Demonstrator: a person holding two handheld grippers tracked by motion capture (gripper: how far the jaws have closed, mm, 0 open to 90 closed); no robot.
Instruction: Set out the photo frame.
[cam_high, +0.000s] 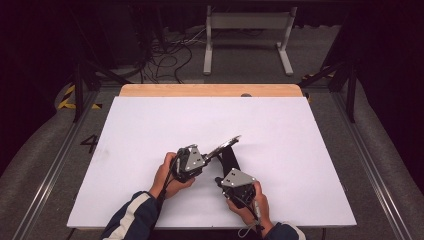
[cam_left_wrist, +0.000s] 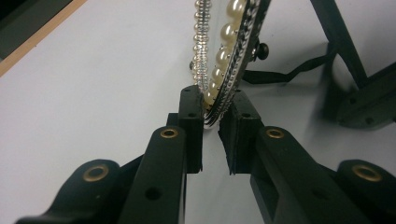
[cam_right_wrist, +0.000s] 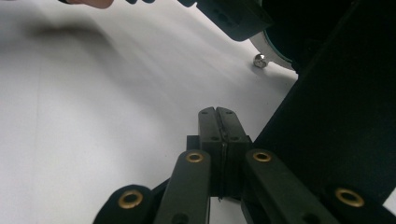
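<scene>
Left gripper (cam_left_wrist: 211, 122) clamped on pearl-rimmed frame (cam_left_wrist: 231, 51)

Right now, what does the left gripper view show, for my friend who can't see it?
Two black jaws of the left claw pinch the bottom edge of a round frame trimmed with pearls and silver beads. Under it lies a white table, and a black stand leans at the upper right.
</scene>
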